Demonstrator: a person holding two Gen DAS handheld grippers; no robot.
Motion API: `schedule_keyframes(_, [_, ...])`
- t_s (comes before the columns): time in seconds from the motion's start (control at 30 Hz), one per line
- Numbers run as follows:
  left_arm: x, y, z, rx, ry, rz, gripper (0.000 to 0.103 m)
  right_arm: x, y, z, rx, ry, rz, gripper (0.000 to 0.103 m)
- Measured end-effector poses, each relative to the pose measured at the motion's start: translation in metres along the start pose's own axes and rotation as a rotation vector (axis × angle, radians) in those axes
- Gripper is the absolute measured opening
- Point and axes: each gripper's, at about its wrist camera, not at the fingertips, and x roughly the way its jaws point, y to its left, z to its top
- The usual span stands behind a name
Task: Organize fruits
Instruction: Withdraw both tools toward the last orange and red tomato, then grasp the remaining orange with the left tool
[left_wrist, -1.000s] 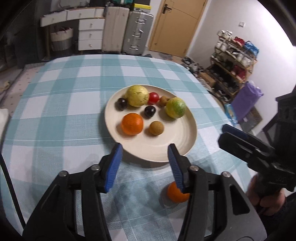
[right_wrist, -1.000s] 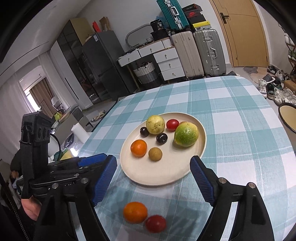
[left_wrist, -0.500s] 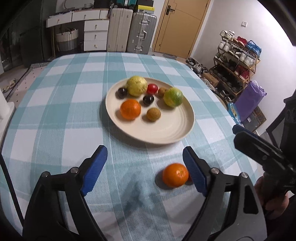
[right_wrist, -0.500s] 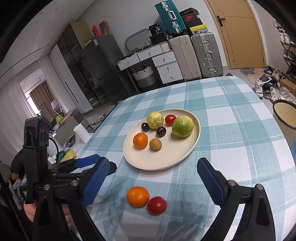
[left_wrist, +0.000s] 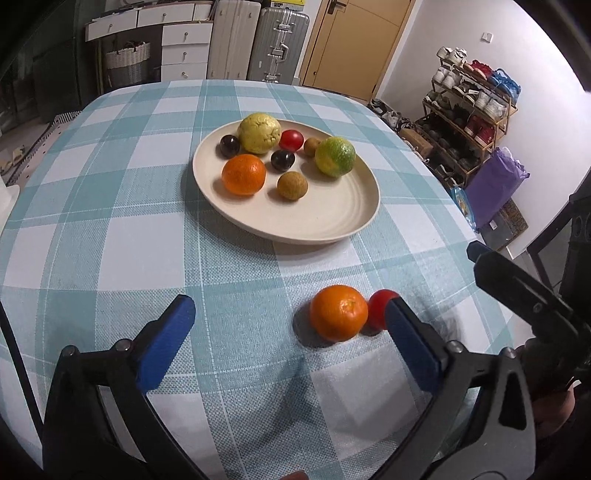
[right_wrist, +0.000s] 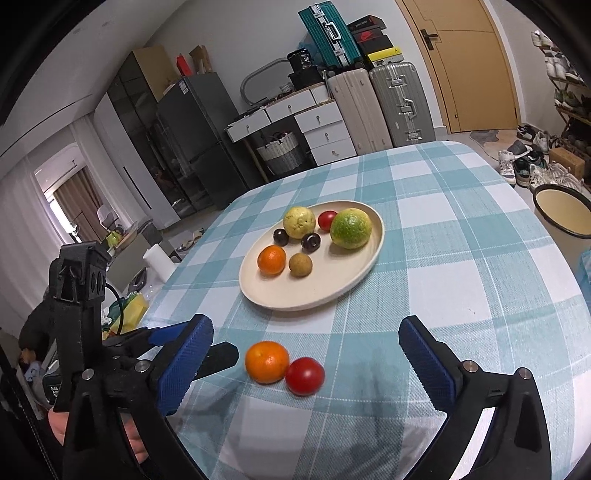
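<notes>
A cream plate (left_wrist: 332, 218) (right_wrist: 332, 288) on the checked tablecloth holds an orange (left_wrist: 243, 174), a yellow-green fruit (left_wrist: 258, 133), a green citrus (left_wrist: 335, 156), a red tomato (left_wrist: 291, 139), two dark plums and small brown fruits. A loose orange (left_wrist: 338, 312) (right_wrist: 266, 361) and a red tomato (left_wrist: 378, 306) (right_wrist: 304, 375) lie touching on the cloth near the front edge. My left gripper (left_wrist: 291, 343) is open and empty, the orange just inside its right finger. My right gripper (right_wrist: 306, 365) is open and empty, both loose fruits between its fingers.
The table edge curves close on the right, with a shoe rack (left_wrist: 472, 107) and purple bag (left_wrist: 495, 184) beyond. Suitcases (right_wrist: 380, 107), drawers and a door stand behind the table. A round basin (right_wrist: 561, 210) sits on the floor at right.
Both grippers have pulled back from the plate toward the front edge, and their jaws have opened wider. The loose orange and tomato now sit between the fingers in view.
</notes>
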Motion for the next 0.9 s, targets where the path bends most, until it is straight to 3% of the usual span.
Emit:
schedule_keyframes(0.47, [0.018, -0.005, -0.002, 0.017, 0.038, -0.035, 0.1, 0.003, -0.015, -0.007, 0.036, 0.026, -0.002, 0.103])
schedule_keyframes(0.6, [0.022, -0.006, -0.003, 0.019, 0.044, -0.06, 0.093, 0.006, -0.017, -0.008, 0.047, 0.038, 0.001, 0.103])
schedule_keyframes(0.7, [0.024, -0.005, -0.004, 0.016, 0.049, -0.078, 0.082, 0.009, -0.02, -0.01, 0.053, 0.046, 0.002, 0.103])
schedule_keyframes(0.9, [0.026, -0.005, -0.005, 0.029, 0.069, -0.21, 0.036, 0.012, -0.023, -0.011, 0.066, 0.056, 0.003, 0.103])
